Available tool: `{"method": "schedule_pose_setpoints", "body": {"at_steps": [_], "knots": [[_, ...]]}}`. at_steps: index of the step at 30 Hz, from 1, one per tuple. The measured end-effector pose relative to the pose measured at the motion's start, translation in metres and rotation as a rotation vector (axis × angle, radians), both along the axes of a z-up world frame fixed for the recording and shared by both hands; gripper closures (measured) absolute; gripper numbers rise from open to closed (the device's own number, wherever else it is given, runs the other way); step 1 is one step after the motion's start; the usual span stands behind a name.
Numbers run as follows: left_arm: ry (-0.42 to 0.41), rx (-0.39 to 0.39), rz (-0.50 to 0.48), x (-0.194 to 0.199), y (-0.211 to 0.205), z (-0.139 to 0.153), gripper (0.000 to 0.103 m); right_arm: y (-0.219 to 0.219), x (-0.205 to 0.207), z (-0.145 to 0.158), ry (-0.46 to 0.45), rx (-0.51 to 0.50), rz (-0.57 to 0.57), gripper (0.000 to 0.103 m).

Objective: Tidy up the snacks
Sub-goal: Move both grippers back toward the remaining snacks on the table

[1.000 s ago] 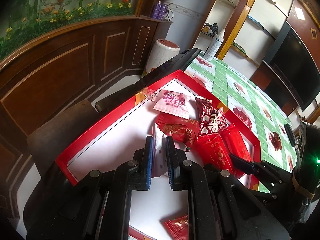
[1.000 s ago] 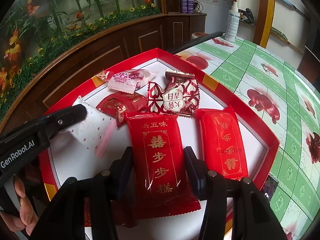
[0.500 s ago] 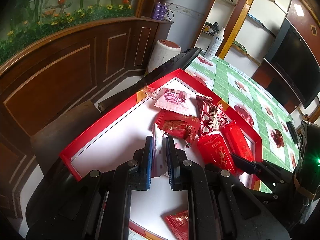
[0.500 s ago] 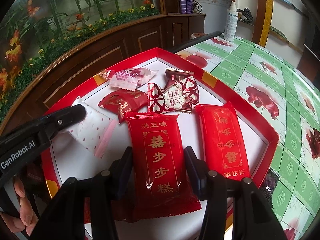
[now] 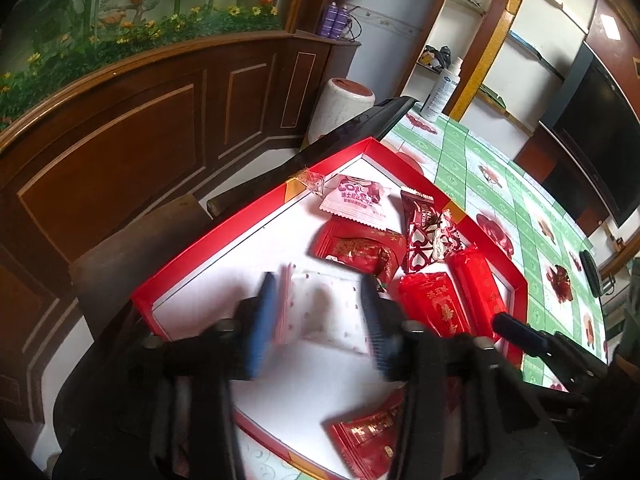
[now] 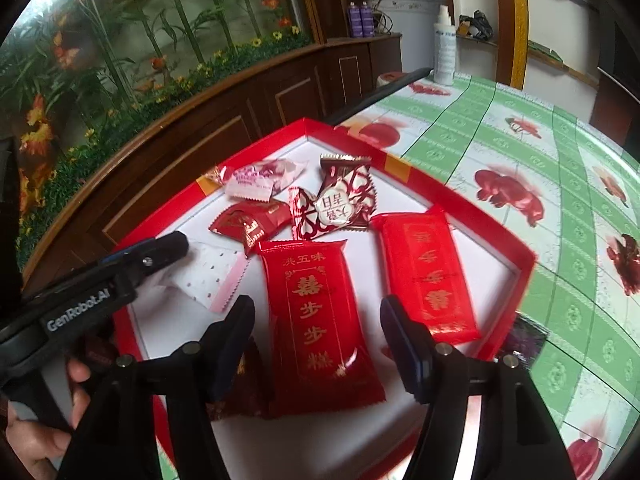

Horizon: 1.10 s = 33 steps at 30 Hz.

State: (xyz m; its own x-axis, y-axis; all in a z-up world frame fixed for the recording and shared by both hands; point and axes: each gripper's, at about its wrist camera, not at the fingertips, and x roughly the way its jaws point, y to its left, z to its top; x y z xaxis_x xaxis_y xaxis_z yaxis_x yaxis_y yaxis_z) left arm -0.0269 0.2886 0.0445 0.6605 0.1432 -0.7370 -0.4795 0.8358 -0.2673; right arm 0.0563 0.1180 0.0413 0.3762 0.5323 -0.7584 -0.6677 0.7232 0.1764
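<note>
Both hand-held grippers, left (image 5: 320, 312) and right (image 6: 316, 340), had just opened, releasing white packet (image 5: 324, 308) and red bar (image 6: 316, 320) in tray (image 6: 460, 200). Placing step done; next, fetch another snack.

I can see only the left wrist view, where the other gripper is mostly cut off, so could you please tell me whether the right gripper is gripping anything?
Observer: No. The right gripper is open, and its jaws have just been opening. The long red packet lies flat on the tray floor between them, and neither pad presses on it.
Operator: Thank you. Is anything lying outside the red tray on that side?
Observer: Yes. A dark wrapper lies on the green tablecloth, just outside the right wall of the red tray.
</note>
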Motion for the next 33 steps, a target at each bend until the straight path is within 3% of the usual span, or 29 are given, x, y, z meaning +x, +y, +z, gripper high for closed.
{"method": "schedule_pose_setpoints", "body": {"at_steps": [6, 12, 14, 18, 24, 33], "knots": [[-0.001, 0.016, -0.001, -0.007, -0.011, 0.010, 0.047, -0.039, -0.006, 0.019, -0.021, 0.060, -0.026, 0.022], [0.007, 0.017, -0.052, -0.006, -0.034, 0.018, 0.047, -0.102, 0.003, 0.037, -0.025, 0.133, -0.144, 0.019], [0.011, 0.023, -0.082, -0.005, -0.045, 0.021, 0.047, -0.124, 0.009, 0.041, -0.033, 0.143, -0.193, 0.012], [0.028, 0.034, -0.169, 0.003, -0.076, 0.023, 0.047, -0.175, 0.023, 0.045, -0.036, 0.165, -0.319, 0.012], [0.078, 0.050, -0.326, 0.023, -0.132, 0.020, 0.047, -0.235, 0.047, 0.026, 0.030, 0.204, -0.501, 0.012], [0.178, -0.015, -0.562, 0.075, -0.205, 0.009, 0.047, -0.269, 0.060, 0.002, 0.086, 0.241, -0.568, 0.011]]}}
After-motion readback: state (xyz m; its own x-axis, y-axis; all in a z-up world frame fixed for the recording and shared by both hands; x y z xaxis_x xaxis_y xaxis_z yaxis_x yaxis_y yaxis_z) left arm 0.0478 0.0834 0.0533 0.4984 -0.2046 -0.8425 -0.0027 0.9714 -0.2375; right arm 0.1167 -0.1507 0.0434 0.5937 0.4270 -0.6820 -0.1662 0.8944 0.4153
